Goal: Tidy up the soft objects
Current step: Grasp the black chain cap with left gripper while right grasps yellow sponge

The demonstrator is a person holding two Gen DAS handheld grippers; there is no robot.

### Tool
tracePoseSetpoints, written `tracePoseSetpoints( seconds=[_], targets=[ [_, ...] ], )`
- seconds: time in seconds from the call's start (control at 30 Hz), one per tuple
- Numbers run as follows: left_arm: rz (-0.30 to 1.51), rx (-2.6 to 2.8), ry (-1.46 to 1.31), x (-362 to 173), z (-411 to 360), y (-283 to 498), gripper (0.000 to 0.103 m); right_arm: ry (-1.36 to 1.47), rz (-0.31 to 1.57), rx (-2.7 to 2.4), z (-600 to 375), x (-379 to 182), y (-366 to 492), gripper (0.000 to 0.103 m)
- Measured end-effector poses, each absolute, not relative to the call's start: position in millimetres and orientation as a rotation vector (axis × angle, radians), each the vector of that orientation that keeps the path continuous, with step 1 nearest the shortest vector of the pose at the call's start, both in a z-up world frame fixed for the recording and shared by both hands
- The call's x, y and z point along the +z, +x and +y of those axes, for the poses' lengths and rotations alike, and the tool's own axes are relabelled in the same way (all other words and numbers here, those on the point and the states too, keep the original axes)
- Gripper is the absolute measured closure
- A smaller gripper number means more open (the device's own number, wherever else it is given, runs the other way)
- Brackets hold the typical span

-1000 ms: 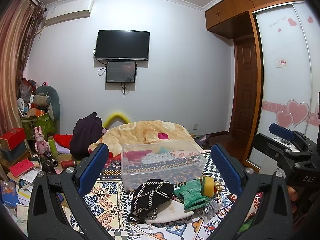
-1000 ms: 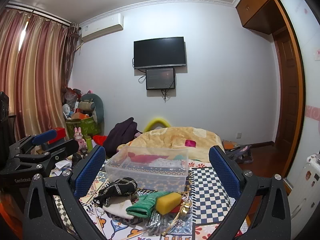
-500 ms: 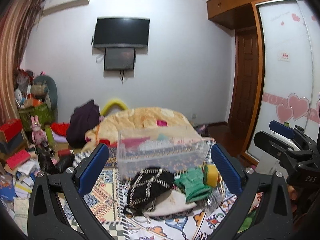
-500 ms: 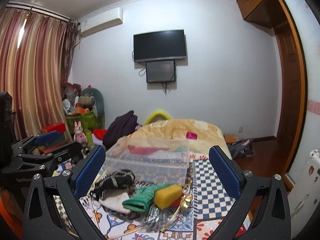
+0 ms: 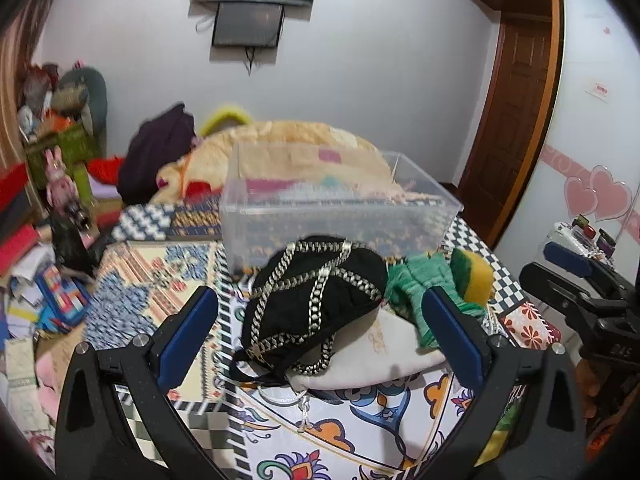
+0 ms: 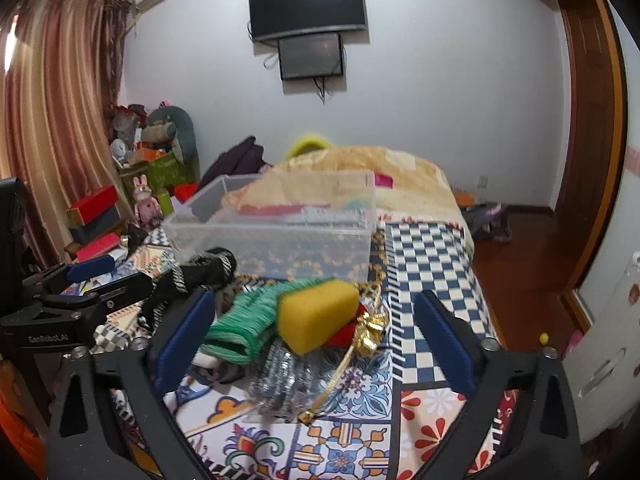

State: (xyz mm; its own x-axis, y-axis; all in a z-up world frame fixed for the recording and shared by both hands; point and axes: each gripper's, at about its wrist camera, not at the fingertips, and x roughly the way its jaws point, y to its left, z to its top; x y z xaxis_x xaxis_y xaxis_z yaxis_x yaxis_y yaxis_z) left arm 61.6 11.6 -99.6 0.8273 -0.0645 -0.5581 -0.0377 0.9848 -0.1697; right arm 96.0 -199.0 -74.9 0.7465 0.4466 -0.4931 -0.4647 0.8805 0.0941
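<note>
A pile of soft things lies on the patterned bedspread in front of a clear plastic box [image 5: 340, 216] [image 6: 280, 236]. It holds a black pouch with gold braid [image 5: 316, 304] [image 6: 208, 268], a cream cloth [image 5: 376, 356] under it, a green knit piece [image 5: 420, 288] [image 6: 244, 324] and a yellow sponge [image 5: 472, 276] [image 6: 316, 312]. My left gripper [image 5: 320, 336] is open, its pads either side of the black pouch. My right gripper [image 6: 312, 344] is open, its pads either side of the sponge and green knit. Neither holds anything.
A silver scouring pad [image 6: 280, 380] and a gold ribbon [image 6: 368, 328] lie by the sponge. An orange quilt [image 5: 288, 148] lies behind the box. Boxes, books and toys [image 5: 40, 220] clutter the left. The bed's right edge drops to a wooden floor [image 6: 520, 272].
Both grippers have tilted down and moved forward toward the pile, which now sits between their open pads. Nothing has been taken hold of.
</note>
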Motion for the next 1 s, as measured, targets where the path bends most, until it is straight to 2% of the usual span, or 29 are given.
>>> tracePoseSetpoints(
  seconds=[0.1,0.17,0.23,0.47,0.53,0.63,0.77,0.83,0.97,1.0],
  targets=[
    [0.627,-0.023,-0.198,-107.3,13.9,71.5,0.000,-0.022,0.587,0.510,-201.5,-80.4,106.5,0.023],
    [0.628,-0.016,-0.199,-111.3,14.4,76.3,0.004,-0.007,0.619,0.524,-201.8,-85.1,110.9,0.032],
    [0.636,-0.013,-0.201,-113.1,15.0,81.3,0.016,0.004,0.642,0.537,-200.7,-89.7,116.3,0.038],
    [0.642,-0.045,-0.230,-119.7,18.2,90.2,0.022,0.030,0.698,0.578,-192.9,-101.2,126.2,0.060],
    [0.649,-0.055,-0.231,-122.4,18.0,92.1,0.033,0.042,0.711,0.583,-192.8,-104.0,127.1,0.070],
    [0.645,-0.076,-0.239,-124.1,17.2,92.2,0.045,0.055,0.717,0.585,-193.2,-105.4,128.0,0.073],
    [0.633,-0.085,-0.232,-121.3,17.0,89.7,0.055,0.057,0.692,0.585,-195.5,-101.4,124.3,0.075],
    [0.621,-0.092,-0.231,-118.6,16.7,86.8,0.068,0.053,0.675,0.592,-196.7,-97.5,121.3,0.076],
    [0.591,-0.077,-0.210,-110.6,16.2,78.0,0.077,0.039,0.636,0.597,-197.5,-88.6,114.0,0.076],
    [0.582,-0.082,-0.209,-107.9,16.7,75.5,0.083,0.037,0.629,0.600,-198.8,-87.2,114.6,0.076]
  ],
)
